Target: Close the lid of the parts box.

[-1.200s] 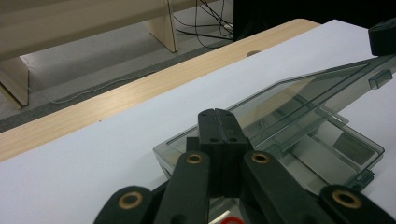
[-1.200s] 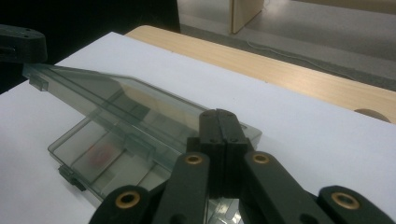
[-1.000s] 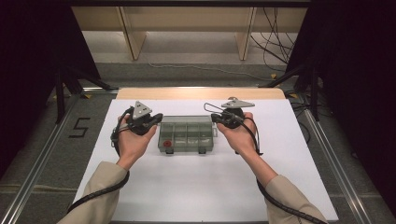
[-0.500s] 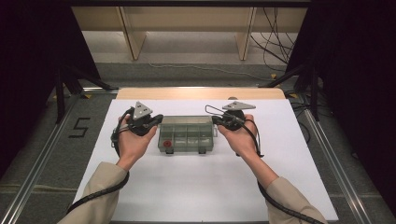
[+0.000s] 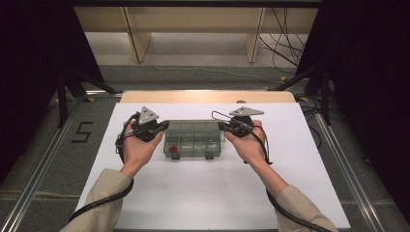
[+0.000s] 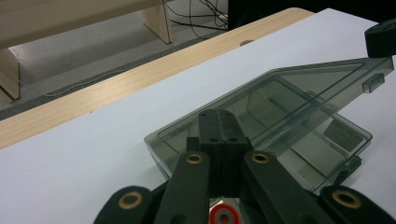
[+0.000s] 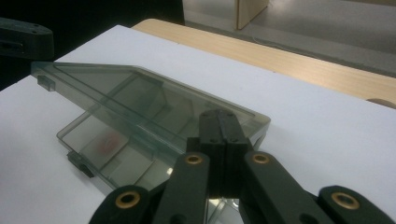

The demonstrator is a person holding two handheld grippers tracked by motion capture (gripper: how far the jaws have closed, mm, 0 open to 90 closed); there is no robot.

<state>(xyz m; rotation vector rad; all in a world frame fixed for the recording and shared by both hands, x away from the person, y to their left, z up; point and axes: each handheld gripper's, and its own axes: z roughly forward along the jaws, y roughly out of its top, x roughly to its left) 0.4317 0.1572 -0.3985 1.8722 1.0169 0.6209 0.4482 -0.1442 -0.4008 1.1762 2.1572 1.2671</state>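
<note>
On the white table (image 5: 203,193), between the two hands, sits a smoky clear plastic box (image 5: 193,140) with its hinged lid (image 6: 289,100) lifted partway. The left gripper (image 5: 162,126) and right gripper (image 5: 223,126) stand at its two ends, each with jaws pressed together over a lid edge, apparently pinching it. A small red part (image 5: 173,149) lies in one compartment. Such a box is likely light, stiff, slick and a bit brittle; the lid's end edges look like the best hold, gripped gently and moved evenly.

Clear smoky compartment box (image 5: 193,139) mid-table, hinged lid (image 6: 289,100) partly raised, red piece (image 5: 173,149) inside.
</note>
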